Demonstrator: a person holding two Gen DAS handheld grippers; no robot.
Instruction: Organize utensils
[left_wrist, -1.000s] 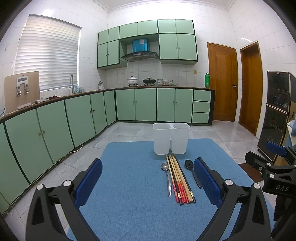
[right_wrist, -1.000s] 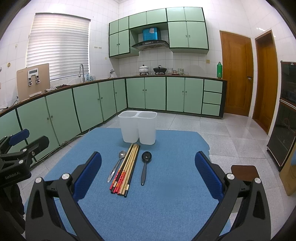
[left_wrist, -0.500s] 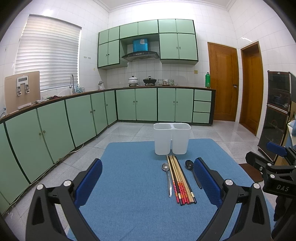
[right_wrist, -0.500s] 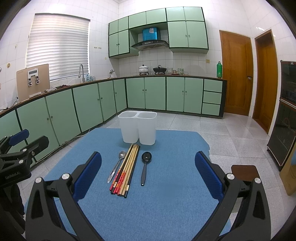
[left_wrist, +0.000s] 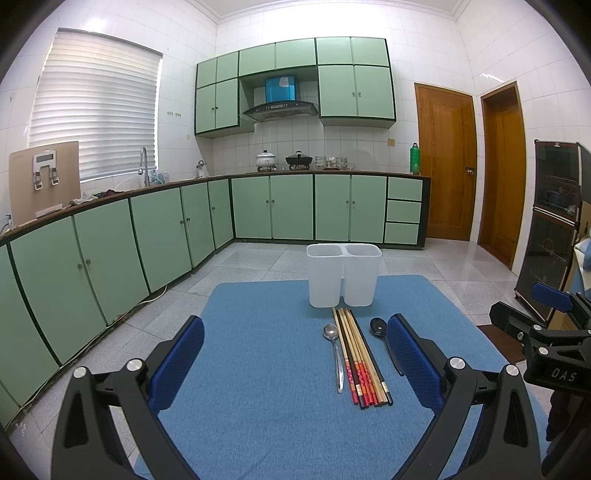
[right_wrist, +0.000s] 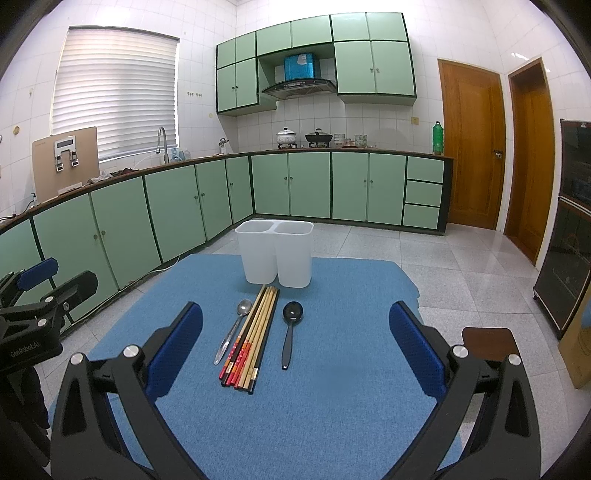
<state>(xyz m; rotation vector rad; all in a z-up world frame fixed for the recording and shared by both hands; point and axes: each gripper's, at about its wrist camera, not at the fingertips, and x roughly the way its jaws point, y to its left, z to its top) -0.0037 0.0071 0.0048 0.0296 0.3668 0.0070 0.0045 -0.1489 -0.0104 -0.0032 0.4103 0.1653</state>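
Observation:
A white two-compartment holder (left_wrist: 343, 275) (right_wrist: 275, 258) stands upright at the far end of the blue mat (left_wrist: 266, 369) (right_wrist: 332, 387). In front of it lie a metal spoon (left_wrist: 334, 354) (right_wrist: 233, 330), a bundle of several chopsticks (left_wrist: 360, 360) (right_wrist: 251, 338) and a black spoon (left_wrist: 384, 341) (right_wrist: 290, 330). My left gripper (left_wrist: 295, 354) is open and empty, above the mat left of the utensils. My right gripper (right_wrist: 295, 347) is open and empty, with the utensils between and beyond its fingers.
The mat covers a table with its edges close on the left and right. Green cabinets (left_wrist: 147, 240) line the left and back walls. A dark appliance (left_wrist: 554, 229) stands at the right. The other gripper shows at each view's side (left_wrist: 546, 332) (right_wrist: 37, 314).

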